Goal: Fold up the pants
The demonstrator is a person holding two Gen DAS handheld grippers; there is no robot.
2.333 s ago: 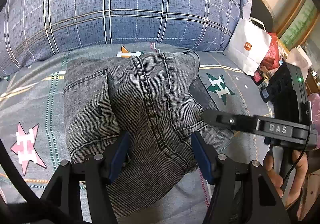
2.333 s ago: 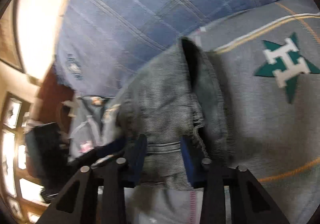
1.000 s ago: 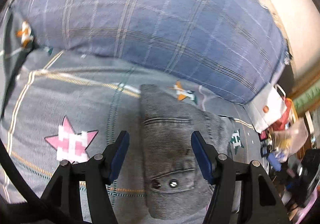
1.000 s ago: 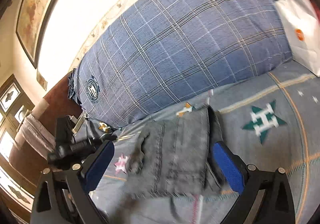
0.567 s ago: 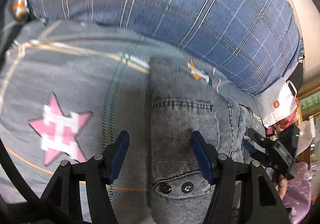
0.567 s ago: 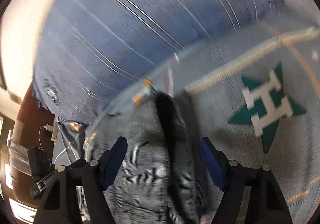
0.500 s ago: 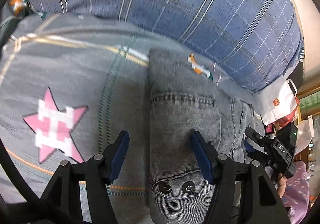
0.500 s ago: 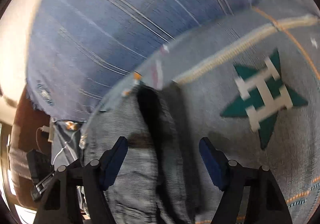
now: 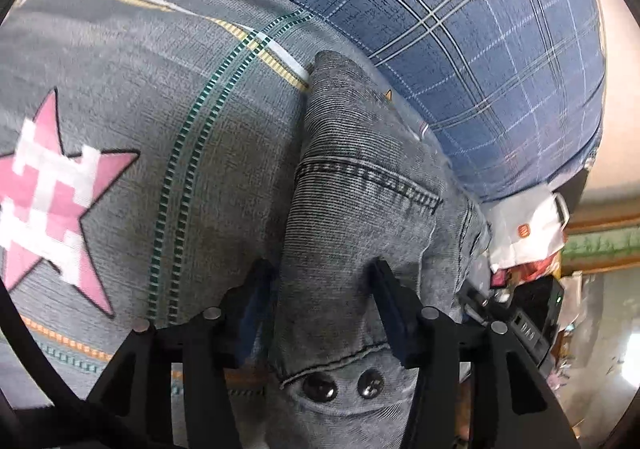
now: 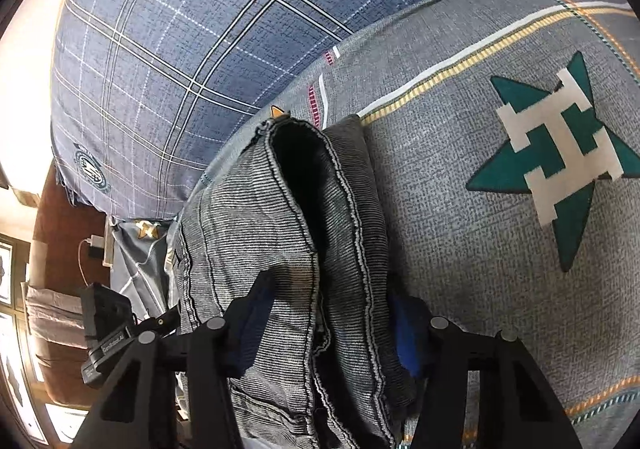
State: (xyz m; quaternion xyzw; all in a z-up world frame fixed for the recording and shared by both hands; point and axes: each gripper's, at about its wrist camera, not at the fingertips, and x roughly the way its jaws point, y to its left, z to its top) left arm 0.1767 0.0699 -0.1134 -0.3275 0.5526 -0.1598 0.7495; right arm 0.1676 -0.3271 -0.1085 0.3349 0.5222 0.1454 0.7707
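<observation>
The left gripper (image 9: pixel 322 299) points toward 12 o'clock, its two blue-padded fingers (image 9: pixel 256 293) spread apart at about 10 and 2 o'clock of its mount. The right gripper (image 10: pixel 328 313) also points toward 12 o'clock with its jaws parted wide, one pad (image 10: pixel 406 333) at the 3 o'clock side. In each wrist view the other gripper shows at the frame's edge.

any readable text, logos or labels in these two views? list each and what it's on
"H": white letter on the green star printed on the bedspread.
"DAS": on the black device right of the jeans, blurred.
Orange logo on white bag: unreadable.
Round emblem on plaid quilt: unreadable.
</observation>
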